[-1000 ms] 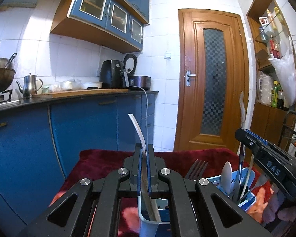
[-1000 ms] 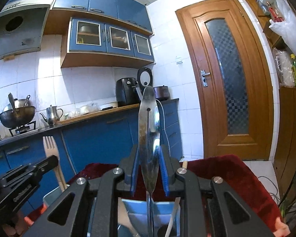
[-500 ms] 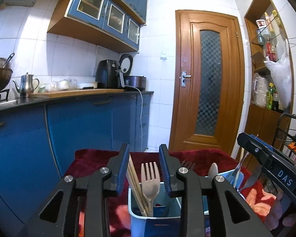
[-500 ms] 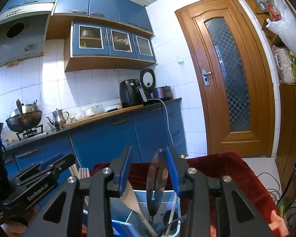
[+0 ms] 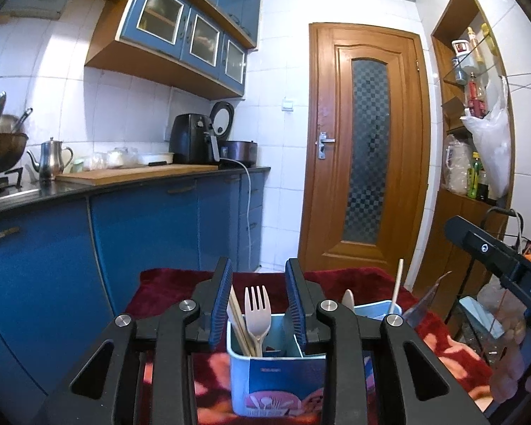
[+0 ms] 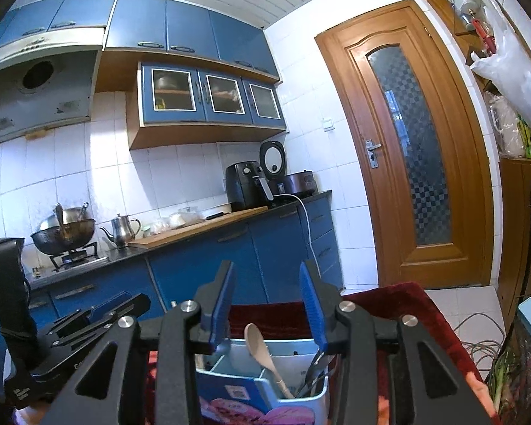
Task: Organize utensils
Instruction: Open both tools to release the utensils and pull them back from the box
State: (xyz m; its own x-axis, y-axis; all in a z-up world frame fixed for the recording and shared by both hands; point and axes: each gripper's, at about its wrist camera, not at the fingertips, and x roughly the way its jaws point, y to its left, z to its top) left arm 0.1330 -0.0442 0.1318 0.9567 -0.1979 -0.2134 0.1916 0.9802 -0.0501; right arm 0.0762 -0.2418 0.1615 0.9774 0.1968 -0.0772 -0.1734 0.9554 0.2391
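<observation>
A light blue utensil holder (image 5: 276, 382) stands on a dark red cloth (image 5: 364, 279). In the left wrist view it holds a pale fork (image 5: 257, 310), wooden chopsticks (image 5: 239, 322) and, further right, a spoon tip (image 5: 348, 299) and a thin stick (image 5: 396, 287). My left gripper (image 5: 258, 304) is open and empty just above it. In the right wrist view the holder (image 6: 265, 393) holds a wooden spoon (image 6: 262, 347) and dark metal utensils (image 6: 315, 368). My right gripper (image 6: 267, 304) is open and empty above it. The left gripper's body (image 6: 70, 333) shows at the left.
Blue kitchen cabinets (image 5: 141, 233) and a counter with a kettle (image 5: 51, 159) and air fryer (image 5: 191, 141) run along the left. A wooden door (image 5: 366, 148) is behind. Shelves and a white bag (image 5: 488, 148) are at the right. The right gripper's body (image 5: 499, 265) sits right.
Both grippers opened and let go of their utensils: the left released a pale utensil, the right a metal one, into the holder. Both then pulled back and up from it.
</observation>
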